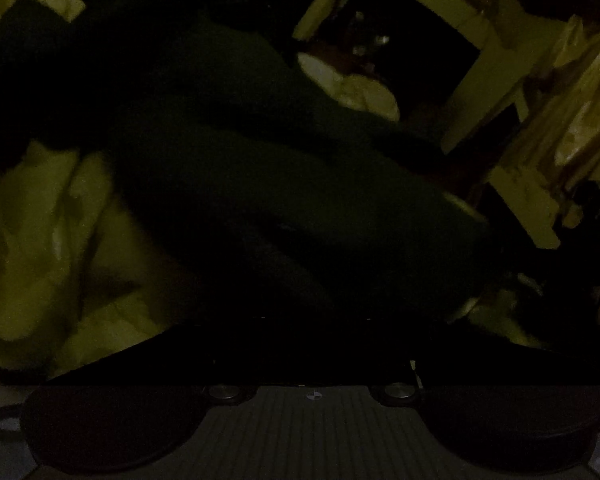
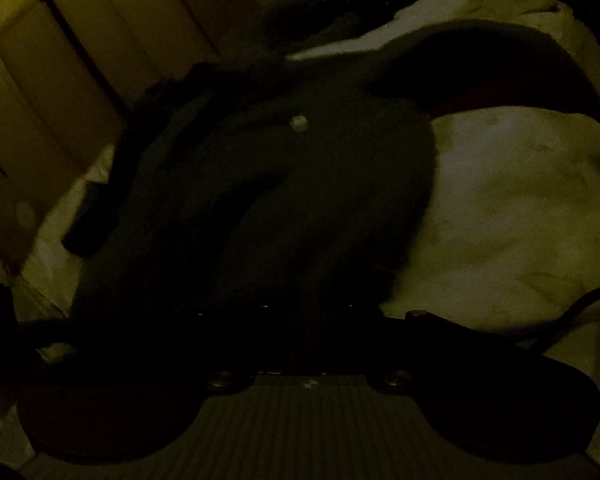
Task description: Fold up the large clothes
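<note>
Both views are very dark. A large dark garment (image 1: 260,184) lies crumpled across a pale bedsheet (image 1: 40,240). My left gripper (image 1: 312,316) points down at the near edge of this garment. Its fingers are lost in the black, so I cannot make out how its jaws stand. In the right wrist view the same dark garment (image 2: 284,200) fills the middle, with a small pale button (image 2: 299,123) on it. My right gripper (image 2: 308,304) is low over the near hem and shut. Whether cloth is pinched between its pads is hidden.
Pale sheet (image 2: 520,208) spreads to the right of the garment. A light-coloured furniture frame (image 1: 472,20) and hanging cloth (image 1: 580,100) stand beyond the bed. Tall panelled doors (image 2: 60,60) rise at the left. A dark cable (image 2: 572,308) runs by the right gripper.
</note>
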A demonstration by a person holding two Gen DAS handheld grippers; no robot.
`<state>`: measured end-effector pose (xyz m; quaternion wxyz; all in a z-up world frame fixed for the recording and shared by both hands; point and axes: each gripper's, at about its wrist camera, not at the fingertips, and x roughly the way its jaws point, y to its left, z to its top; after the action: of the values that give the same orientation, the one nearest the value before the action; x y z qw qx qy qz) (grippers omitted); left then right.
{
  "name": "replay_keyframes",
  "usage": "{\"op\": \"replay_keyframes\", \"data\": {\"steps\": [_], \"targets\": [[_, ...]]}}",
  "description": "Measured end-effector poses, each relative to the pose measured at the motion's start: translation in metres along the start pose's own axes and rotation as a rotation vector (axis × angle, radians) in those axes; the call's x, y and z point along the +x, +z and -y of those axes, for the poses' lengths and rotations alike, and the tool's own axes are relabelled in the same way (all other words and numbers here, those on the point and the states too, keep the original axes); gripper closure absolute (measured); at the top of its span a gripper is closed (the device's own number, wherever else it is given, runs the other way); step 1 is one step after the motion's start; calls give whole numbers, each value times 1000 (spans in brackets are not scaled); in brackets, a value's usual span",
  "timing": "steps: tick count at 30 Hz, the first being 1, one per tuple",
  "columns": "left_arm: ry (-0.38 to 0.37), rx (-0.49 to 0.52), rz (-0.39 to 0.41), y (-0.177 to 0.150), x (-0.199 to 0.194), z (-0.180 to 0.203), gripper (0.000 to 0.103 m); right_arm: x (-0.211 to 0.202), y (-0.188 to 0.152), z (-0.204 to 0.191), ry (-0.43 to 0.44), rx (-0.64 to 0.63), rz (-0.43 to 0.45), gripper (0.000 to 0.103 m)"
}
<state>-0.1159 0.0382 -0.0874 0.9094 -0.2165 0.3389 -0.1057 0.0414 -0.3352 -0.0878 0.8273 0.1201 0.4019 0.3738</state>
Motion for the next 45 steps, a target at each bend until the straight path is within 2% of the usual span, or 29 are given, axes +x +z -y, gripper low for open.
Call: {"op": "replay_keyframes", "data": {"steps": [2, 6, 8, 10, 11, 13, 15, 16, 17, 19, 20, 22, 23, 24, 25, 26, 29, 32, 35, 39, 42, 45], "targets": [[-16, 14, 53, 11, -19, 5, 26, -10, 4, -1, 25, 19, 37, 92], [-33, 35, 181, 33, -75, 19, 29, -53, 13, -3, 170, 123, 152, 93], [-31, 62, 190, 36, -90, 26, 29, -75, 18, -14, 206, 113, 186, 93], [-1, 77, 162, 31, -95, 26, 29, -92, 20, -29, 244, 69, 197, 93], [12, 68, 114, 24, -89, 22, 29, -99, 19, -34, 248, 41, 189, 93], [42, 17, 27, 7, -76, 0, 29, -105, 13, -45, 200, -4, 153, 93], [90, -24, -86, -14, -46, -17, 28, -91, 1, -42, 123, -1, 52, 93], [116, -39, -111, -20, -35, -22, 26, -79, -6, -39, 94, 9, 7, 93], [132, -52, -129, -23, -29, -29, 27, -65, -14, -34, 73, 20, -40, 93], [128, -87, -130, -23, -23, -36, 0, -37, -30, -25, 16, 40, -124, 89], [143, -100, -131, -19, -24, -38, 0, -27, -35, -21, -10, 48, -150, 91], [183, -71, -116, -11, -32, -35, 0, -23, -37, -21, -5, 32, -155, 86], [206, -45, -88, -6, -39, -33, 0, -28, -35, -25, 9, 31, -149, 67], [230, -21, -58, 0, -48, -31, 0, -34, -29, -27, 20, 24, -138, 38], [255, -1, -31, 7, -55, -31, 0, -41, -23, -31, 23, -2, -119, 27], [276, 8, -8, 15, -60, -31, 0, -48, -19, -35, 11, -36, -101, 22], [346, 25, 82, 39, -73, -34, 0, -64, -3, -45, -69, -104, -41, 24], [350, 37, 119, 58, -66, -31, 0, -77, 17, -42, -84, -63, 58, 24], [354, 69, 139, 72, -50, -20, 0, -82, 41, -21, -95, 39, 175, 21], [345, 118, 130, 90, -14, -9, 0, -78, 62, 25, -101, 260, 283, 20], [330, 139, 111, 102, 16, 0, 0, -65, 74, 64, -126, 402, 345, 23], [305, 204, 116, 116, 47, 18, 0, -42, 88, 99, -111, 510, 368, 26]]}}
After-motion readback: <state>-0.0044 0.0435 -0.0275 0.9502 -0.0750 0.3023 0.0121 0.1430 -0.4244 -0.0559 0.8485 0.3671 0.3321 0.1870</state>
